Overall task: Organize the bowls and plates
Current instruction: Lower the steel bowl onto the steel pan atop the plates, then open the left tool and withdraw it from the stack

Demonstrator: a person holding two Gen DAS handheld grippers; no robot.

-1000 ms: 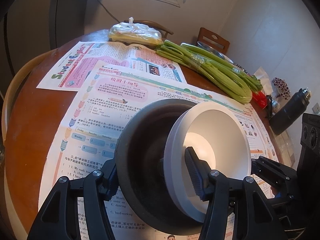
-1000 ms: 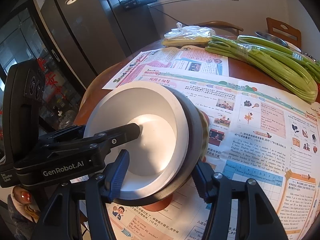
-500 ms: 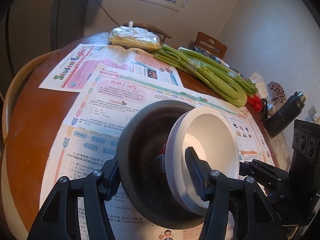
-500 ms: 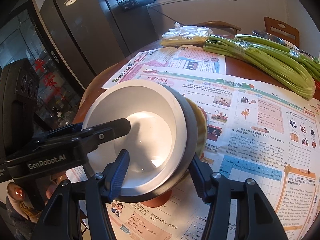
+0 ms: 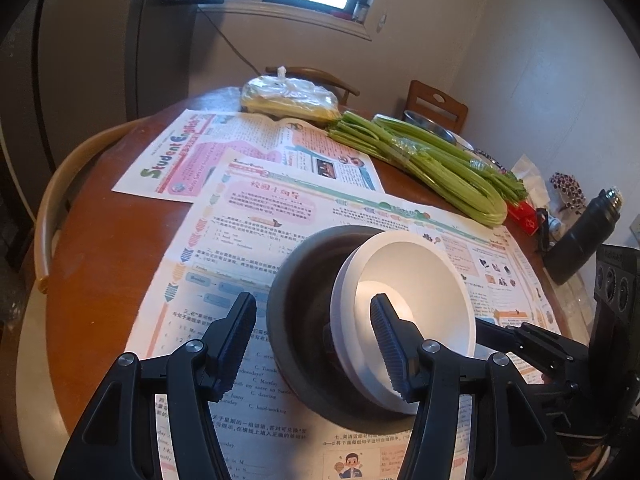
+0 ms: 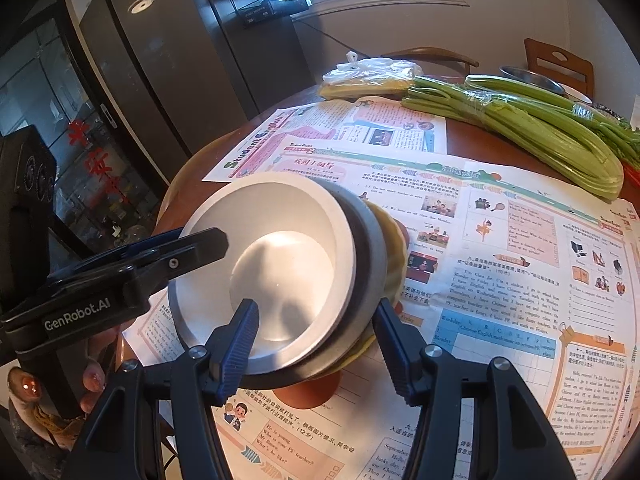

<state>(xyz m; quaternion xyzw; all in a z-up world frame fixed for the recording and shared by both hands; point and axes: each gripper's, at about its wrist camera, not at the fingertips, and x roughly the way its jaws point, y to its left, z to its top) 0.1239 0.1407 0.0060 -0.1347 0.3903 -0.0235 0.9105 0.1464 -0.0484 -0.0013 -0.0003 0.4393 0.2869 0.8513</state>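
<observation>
A white bowl (image 5: 416,292) sits tilted inside a dark grey bowl (image 5: 304,284); in the right wrist view the white bowl (image 6: 280,264) and grey bowl (image 6: 372,256) rest on a yellow dish (image 6: 396,248) and a reddish one (image 6: 308,394). My left gripper (image 5: 312,344) is open, its jaws spanning both bowls' near rims, not closed on them. My right gripper (image 6: 316,344) is open around the stack's near side. The left gripper's finger (image 6: 192,248) reaches over the white bowl's rim.
Newspapers (image 5: 256,200) cover the round wooden table (image 5: 104,248). Celery bundles (image 5: 432,164), a bagged yellow item (image 5: 288,98), a metal bowl (image 5: 432,126) and a dark flask (image 5: 584,236) lie beyond. Chairs (image 5: 436,104) ring the table.
My left gripper has pulled back and up from the bowls, its left finger now clear of the grey bowl. The stack looks further away in both views.
</observation>
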